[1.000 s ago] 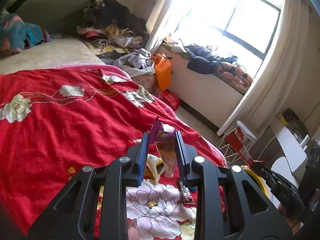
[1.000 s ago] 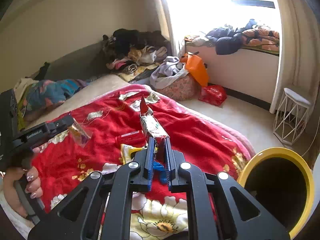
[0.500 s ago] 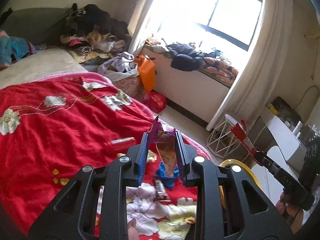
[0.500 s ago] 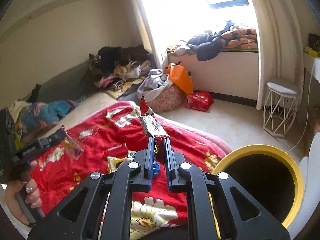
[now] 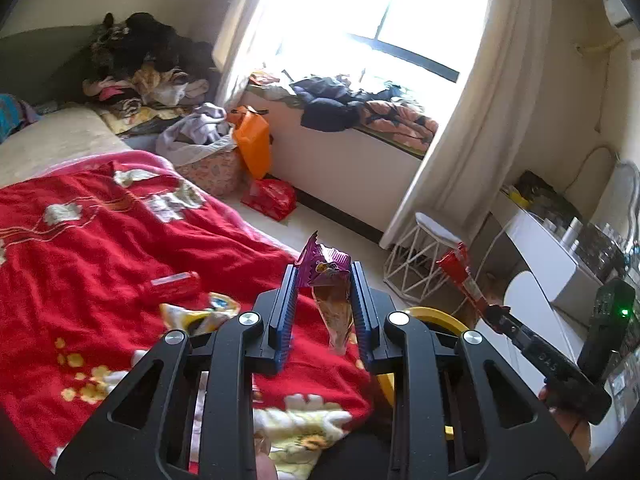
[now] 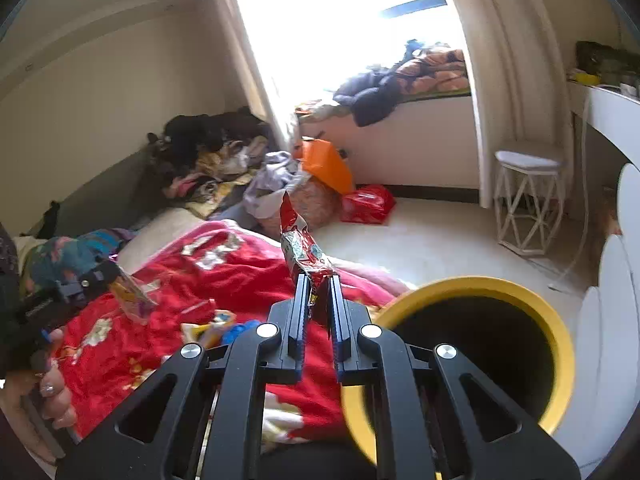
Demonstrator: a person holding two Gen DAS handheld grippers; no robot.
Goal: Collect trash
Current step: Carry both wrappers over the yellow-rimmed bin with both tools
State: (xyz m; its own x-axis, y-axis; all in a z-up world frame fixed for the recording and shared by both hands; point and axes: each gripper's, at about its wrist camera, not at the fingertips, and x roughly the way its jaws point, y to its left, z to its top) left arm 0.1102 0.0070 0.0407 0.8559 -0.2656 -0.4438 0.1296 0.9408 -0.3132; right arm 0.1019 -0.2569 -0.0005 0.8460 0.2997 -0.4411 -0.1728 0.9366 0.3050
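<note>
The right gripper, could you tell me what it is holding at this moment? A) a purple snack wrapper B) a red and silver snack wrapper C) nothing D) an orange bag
B: the right gripper is shut on a red and silver wrapper that sticks up from between its fingers, beside the yellow-rimmed bin.
</note>
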